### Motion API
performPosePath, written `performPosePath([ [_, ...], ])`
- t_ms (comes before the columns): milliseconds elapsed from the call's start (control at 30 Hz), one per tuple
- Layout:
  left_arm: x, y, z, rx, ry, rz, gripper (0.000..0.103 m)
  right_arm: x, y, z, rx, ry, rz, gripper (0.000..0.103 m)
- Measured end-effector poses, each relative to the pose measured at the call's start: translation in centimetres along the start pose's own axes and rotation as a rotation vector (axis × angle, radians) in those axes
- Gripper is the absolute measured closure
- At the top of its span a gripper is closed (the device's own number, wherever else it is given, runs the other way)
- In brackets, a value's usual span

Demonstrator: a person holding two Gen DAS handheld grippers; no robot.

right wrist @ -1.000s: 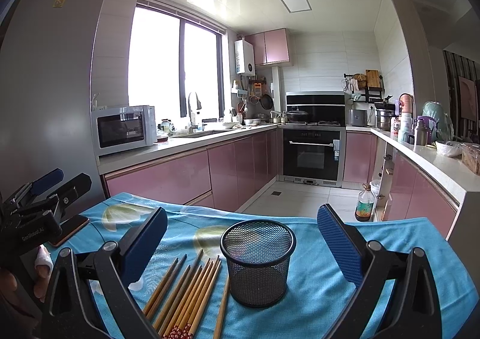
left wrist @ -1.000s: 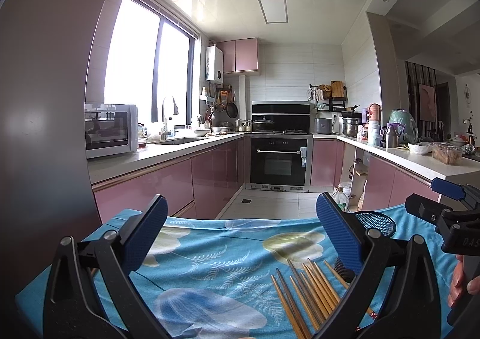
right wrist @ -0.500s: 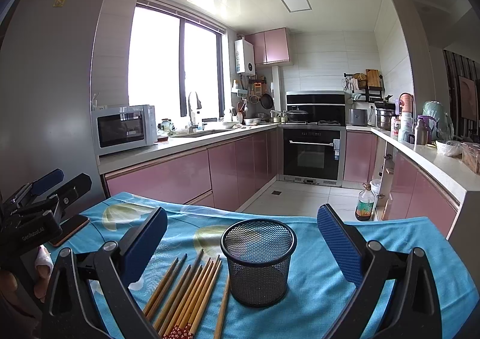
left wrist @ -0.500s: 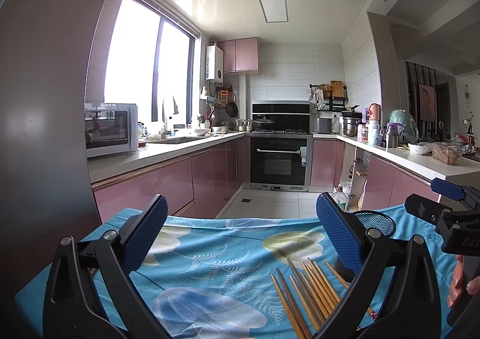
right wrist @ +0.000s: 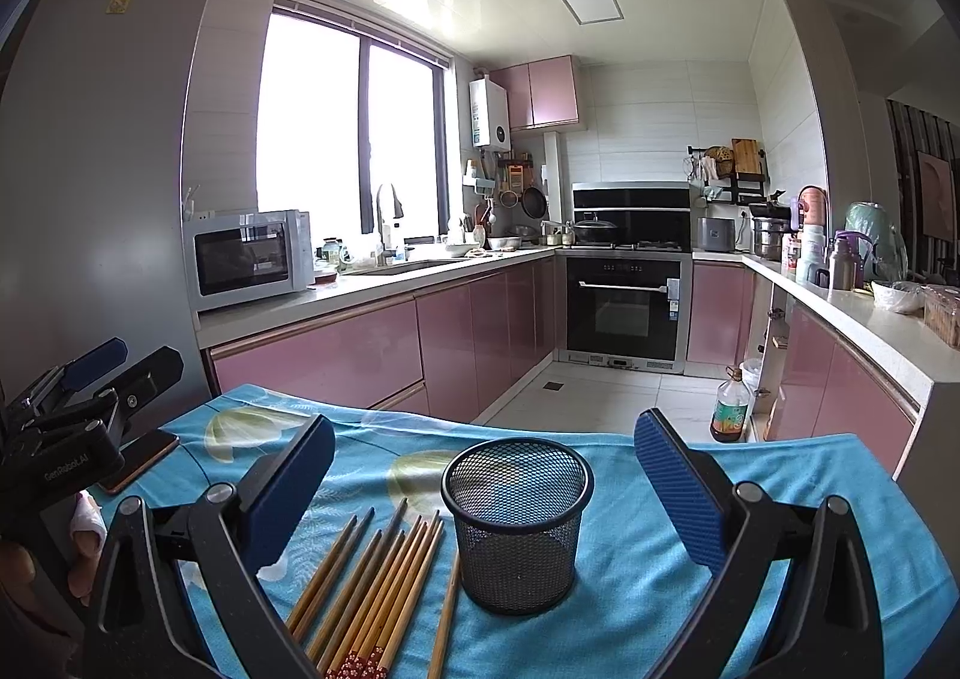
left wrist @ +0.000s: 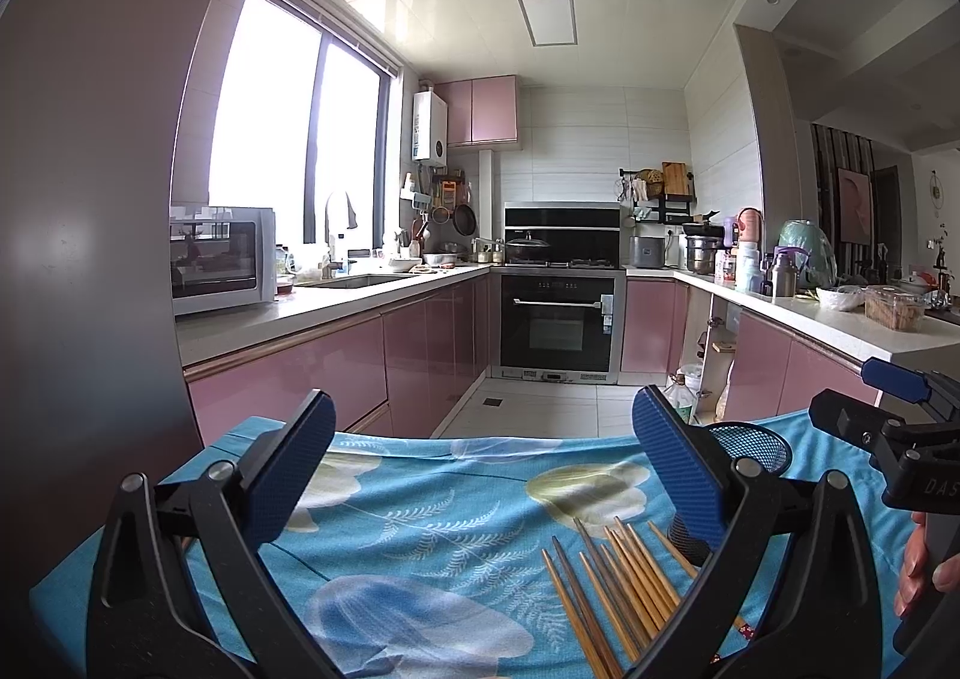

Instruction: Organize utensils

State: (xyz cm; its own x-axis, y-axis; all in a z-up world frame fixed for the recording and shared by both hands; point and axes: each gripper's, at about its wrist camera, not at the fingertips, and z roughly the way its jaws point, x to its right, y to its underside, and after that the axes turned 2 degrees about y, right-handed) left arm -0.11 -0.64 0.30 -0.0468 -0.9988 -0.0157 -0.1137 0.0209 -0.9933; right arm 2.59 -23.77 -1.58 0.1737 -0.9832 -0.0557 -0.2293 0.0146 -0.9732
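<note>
Pink-fronted kitchen cabinets [right wrist: 336,355] line the room behind a table under a blue floral cloth [right wrist: 630,559]. On it, wooden chopsticks [right wrist: 372,583] lie fanned just left of an upright black wire-mesh cup [right wrist: 516,529]. Both the left gripper [left wrist: 480,475] and right gripper [right wrist: 480,481] hover spread wide, holding nothing; a phone [right wrist: 141,460] lies near the cloth's left edge

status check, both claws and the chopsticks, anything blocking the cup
Left claw open, right claw open, both empty. Chopsticks loose on cloth beside empty mesh cup. Nothing in the way.
</note>
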Motion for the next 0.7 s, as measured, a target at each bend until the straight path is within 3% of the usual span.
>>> performPosePath([
  [700,0.09,0.03,0.21,-0.002,0.003,-0.003,0.005,-0.11,0.08,0.03,0.001,0.001,0.000,0.006],
])
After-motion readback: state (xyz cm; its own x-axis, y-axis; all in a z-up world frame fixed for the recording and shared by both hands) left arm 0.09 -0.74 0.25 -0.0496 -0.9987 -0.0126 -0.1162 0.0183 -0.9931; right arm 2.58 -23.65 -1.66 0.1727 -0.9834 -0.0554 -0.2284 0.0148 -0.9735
